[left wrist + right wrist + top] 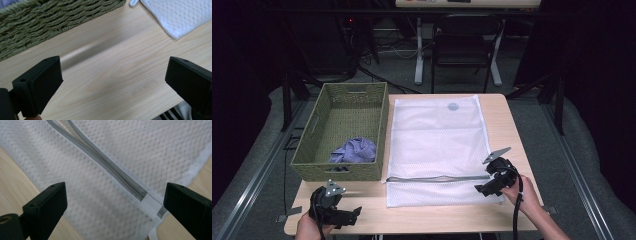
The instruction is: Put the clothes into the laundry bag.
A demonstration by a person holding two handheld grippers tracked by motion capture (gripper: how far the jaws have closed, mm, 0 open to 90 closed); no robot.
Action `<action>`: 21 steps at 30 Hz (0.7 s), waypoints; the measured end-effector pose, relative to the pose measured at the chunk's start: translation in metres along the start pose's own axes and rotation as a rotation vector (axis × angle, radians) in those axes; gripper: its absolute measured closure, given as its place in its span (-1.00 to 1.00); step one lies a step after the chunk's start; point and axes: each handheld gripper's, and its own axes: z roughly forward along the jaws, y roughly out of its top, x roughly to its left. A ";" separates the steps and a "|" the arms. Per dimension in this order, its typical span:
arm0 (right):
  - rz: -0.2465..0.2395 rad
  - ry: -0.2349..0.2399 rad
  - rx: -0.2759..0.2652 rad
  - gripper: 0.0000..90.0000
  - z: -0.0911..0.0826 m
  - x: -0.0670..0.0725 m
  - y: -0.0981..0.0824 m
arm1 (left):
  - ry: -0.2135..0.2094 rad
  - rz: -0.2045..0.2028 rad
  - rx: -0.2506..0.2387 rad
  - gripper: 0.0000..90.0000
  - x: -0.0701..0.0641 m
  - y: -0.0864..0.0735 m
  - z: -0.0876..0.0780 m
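Your right gripper [113, 213] hangs wide open over the grey zipper's [105, 161] end on the flat white mesh laundry bag [437, 132], your left gripper [112, 87] open above bare bench [112, 75]; close carelessly and you'll likely pinch mesh instead.

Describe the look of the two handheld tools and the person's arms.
Both are black two-jaw devices. The left tool and the right tool each carry a grey three-cornered plate on top and trail a black cable toward the person. Seen from their own cameras, the jaws are blocky matte black pads, each with a small screw hole near its tip. The forearms are bare, with no sleeves in sight.
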 end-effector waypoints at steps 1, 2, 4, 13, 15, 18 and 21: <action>-0.008 0.005 0.000 -0.90 0.001 0.001 0.002 | -0.001 0.006 0.001 -0.98 0.000 0.000 0.000; -0.008 0.005 0.000 -0.90 0.001 0.001 0.002 | -0.001 0.006 0.001 -0.98 0.000 0.000 0.000; -0.022 0.008 0.000 -0.90 0.004 0.004 0.009 | 0.000 0.001 0.005 -0.98 -0.001 -0.002 0.001; -0.051 0.024 0.001 -0.91 0.020 0.006 0.034 | 0.004 0.018 0.024 -0.98 -0.002 0.002 0.006; -0.055 0.018 0.003 -0.90 0.023 0.007 0.036 | 0.010 0.022 0.019 -0.98 -0.002 0.002 0.007; -0.064 0.025 0.009 -0.90 0.026 0.007 0.040 | 0.005 0.022 0.027 -0.98 -0.001 0.003 0.007; -0.070 0.026 0.017 -0.87 0.031 0.008 0.045 | 0.001 0.022 0.027 -0.98 0.000 0.004 0.008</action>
